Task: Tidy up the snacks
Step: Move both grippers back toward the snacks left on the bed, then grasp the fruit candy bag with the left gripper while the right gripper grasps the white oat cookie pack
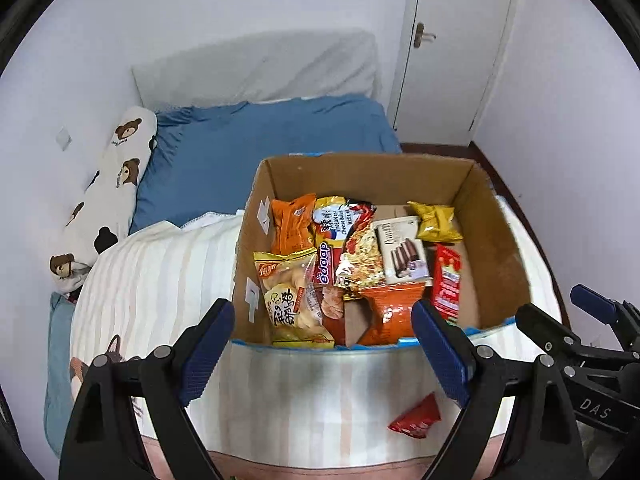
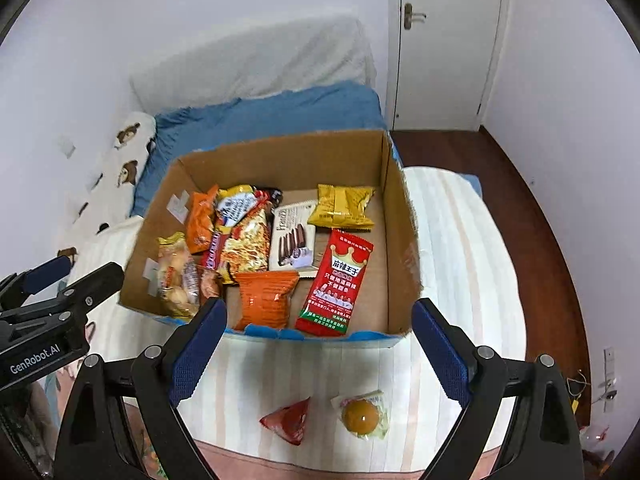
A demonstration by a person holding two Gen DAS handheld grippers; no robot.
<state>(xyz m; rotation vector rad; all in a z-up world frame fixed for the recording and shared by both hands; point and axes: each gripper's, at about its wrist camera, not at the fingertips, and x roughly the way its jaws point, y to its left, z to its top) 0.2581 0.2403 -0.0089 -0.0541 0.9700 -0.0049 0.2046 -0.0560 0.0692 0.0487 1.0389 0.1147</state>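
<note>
An open cardboard box [image 1: 500, 240] [image 2: 400, 220] sits on a striped quilt and holds several snack packs: a yellow bag [image 1: 436, 222] [image 2: 344, 206], a red spicy strip pack [image 1: 448, 284] [image 2: 336, 284], an orange bag [image 2: 264, 298] and a wafer box [image 1: 404, 254]. On the quilt in front of the box lie a small red triangular pack [image 1: 416, 418] [image 2: 288, 420] and a clear pack with an orange ball [image 2: 364, 414]. My left gripper [image 1: 324, 344] hovers open above the box's near edge. My right gripper [image 2: 320, 344] is open too, above the two loose packs. Both are empty.
The striped quilt [image 1: 160, 280] covers a bed with a blue sheet [image 1: 260, 136] and a bear-print pillow [image 1: 116, 184] by the left wall. A white door [image 2: 444, 40] and dark wood floor [image 2: 520, 200] lie to the right.
</note>
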